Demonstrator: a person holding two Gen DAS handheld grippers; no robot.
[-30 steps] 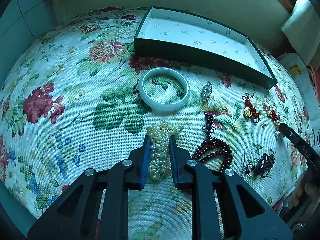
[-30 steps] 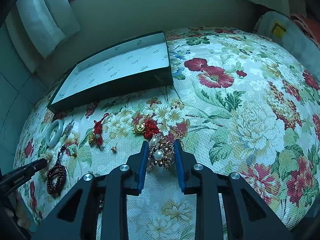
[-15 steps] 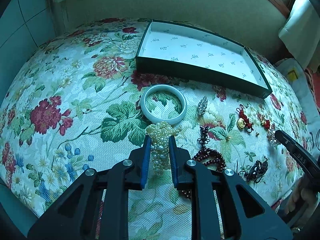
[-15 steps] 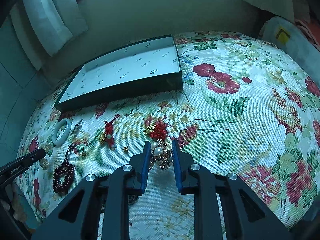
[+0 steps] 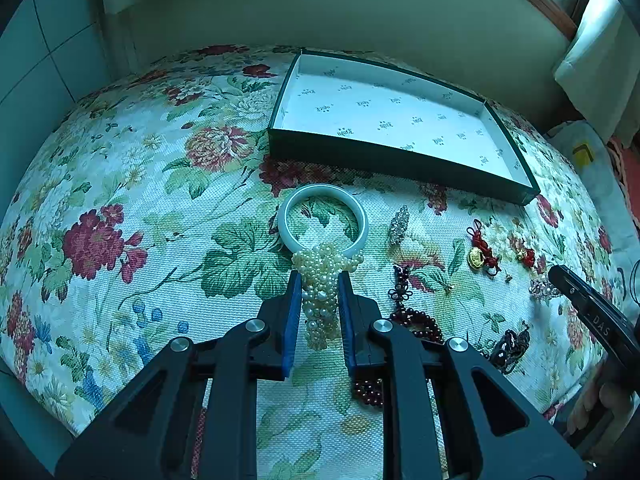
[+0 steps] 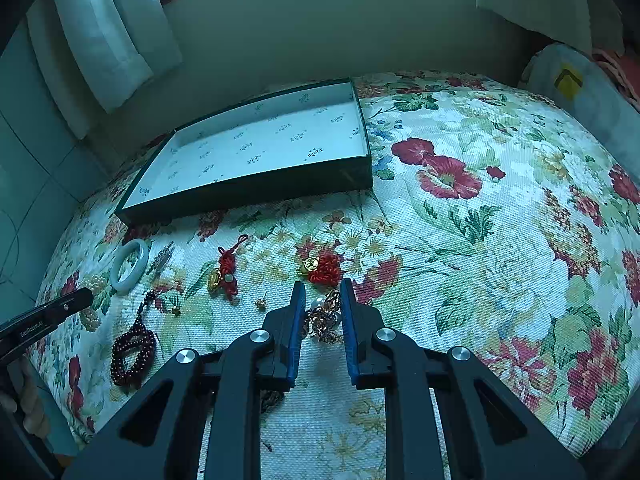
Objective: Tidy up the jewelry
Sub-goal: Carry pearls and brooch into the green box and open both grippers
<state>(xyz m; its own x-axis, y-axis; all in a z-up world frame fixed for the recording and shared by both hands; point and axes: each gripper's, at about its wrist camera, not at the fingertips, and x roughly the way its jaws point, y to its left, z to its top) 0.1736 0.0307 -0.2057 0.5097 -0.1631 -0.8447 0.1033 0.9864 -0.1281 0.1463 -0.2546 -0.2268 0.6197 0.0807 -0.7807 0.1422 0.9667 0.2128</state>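
Only the left view shows the left gripper [image 5: 319, 280] clamping the pearl bracelet [image 5: 322, 284], lengthwise along its fingers; the right gripper [image 6: 322, 294] has just been closing on the gold chain piece [image 6: 325, 322].

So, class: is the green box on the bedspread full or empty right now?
Empty. The green box shows only its bare printed white lining in both views; all jewelry lies outside it.

Dark bead strand [image 5: 416, 322] half hidden behind left gripper [image 5: 319, 280] finger. Gold chain piece [image 6: 323, 322] mostly covered between right gripper [image 6: 322, 286] fingers, can't make out shape.
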